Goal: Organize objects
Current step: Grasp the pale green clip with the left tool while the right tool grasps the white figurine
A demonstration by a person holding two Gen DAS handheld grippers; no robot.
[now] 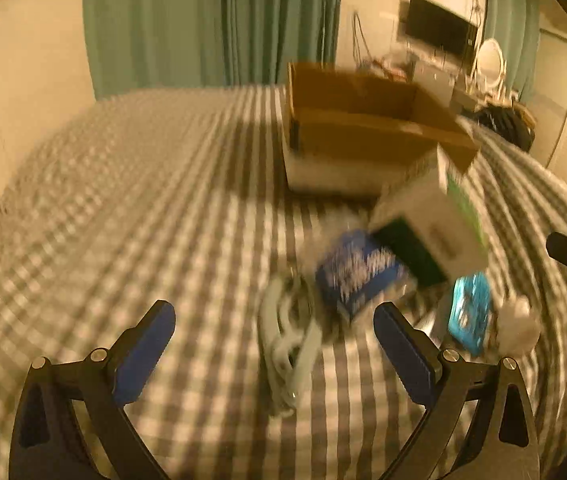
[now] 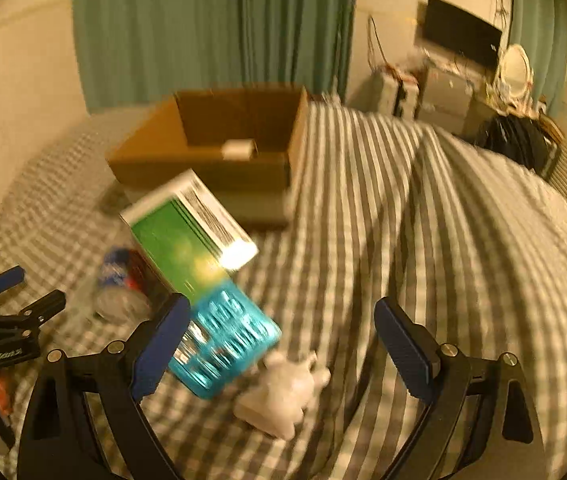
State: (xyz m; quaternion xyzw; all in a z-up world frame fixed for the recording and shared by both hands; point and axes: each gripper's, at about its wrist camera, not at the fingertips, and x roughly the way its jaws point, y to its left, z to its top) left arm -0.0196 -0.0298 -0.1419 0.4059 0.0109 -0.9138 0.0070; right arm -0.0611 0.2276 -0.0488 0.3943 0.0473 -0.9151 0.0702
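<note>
My left gripper [image 1: 274, 334] is spread wide and holds nothing. A pale coiled cable [image 1: 289, 332] lies on the checked bedspread [image 1: 131, 184] directly between its fingers. Just beyond the right finger sits a blue packet [image 1: 357, 274], blurred. My right gripper [image 2: 282, 334] is equally wide open and empty. A small white figure [image 2: 283, 390] lies between its fingers, nearer the left one; a turquoise box [image 2: 227, 344] touches the left finger. Behind that, a green and white box [image 2: 191, 228] stands tilted, with a clear plastic bottle [image 2: 117, 288] on its side to the left. Farther back, an open cardboard box [image 2: 227, 140] rests on the bed, holding one small white item [image 2: 238, 149]. Green curtains [image 2: 211, 28] hang beyond.
</note>
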